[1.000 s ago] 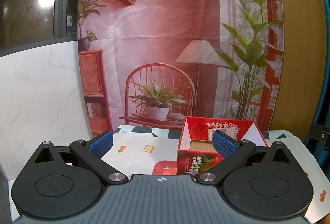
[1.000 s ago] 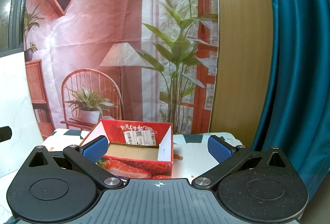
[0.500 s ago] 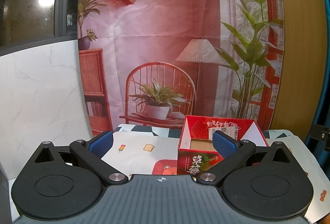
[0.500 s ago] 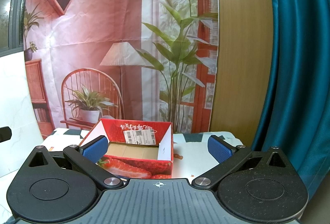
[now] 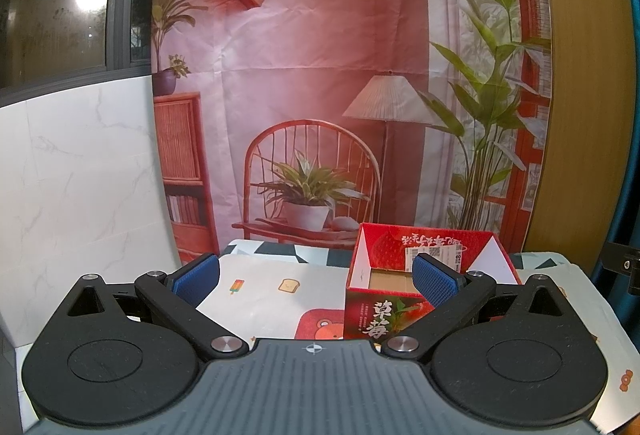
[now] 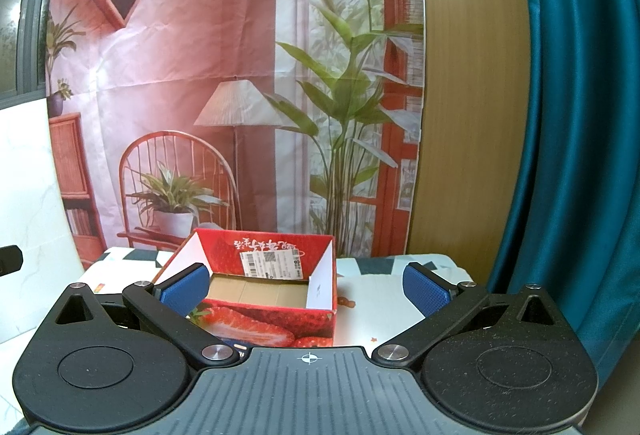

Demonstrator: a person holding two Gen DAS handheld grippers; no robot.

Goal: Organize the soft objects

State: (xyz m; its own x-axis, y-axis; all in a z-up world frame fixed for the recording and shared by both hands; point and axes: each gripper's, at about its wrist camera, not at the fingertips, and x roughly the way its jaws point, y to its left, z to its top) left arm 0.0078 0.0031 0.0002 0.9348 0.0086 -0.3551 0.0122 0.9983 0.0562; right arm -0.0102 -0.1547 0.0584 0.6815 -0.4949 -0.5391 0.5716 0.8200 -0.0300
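In the left wrist view, we see at the far left of the frame a white marble-look wall panel point(image 5: 80, 175), and next to it a printed backdrop point(image 5: 320, 75) with a chair, a lamp and plants fills the middle. Below, our left gripper point(image 5: 316, 281) has its jaws released and wide apart, with nothing between them. Between the blue pads point(image 5: 196, 277) we see the tabletop point(image 5: 260, 299), covered by a white cloth with small pictures. At the lower right of centre stands the red strawberry box point(image 5: 380, 315), open on top; its inside shows only bare cardboard. The right pad overlaps the box in the frame, but we cannot tell if it touches.

In the right wrist view, the same red strawberry box point(image 6: 280, 319) is at lower centre, a little to the left. Our right gripper point(image 6: 306, 289) also has its jaws released, holding nothing. At the far right hangs a teal curtain point(image 6: 580, 155). No soft object is visible in either view.
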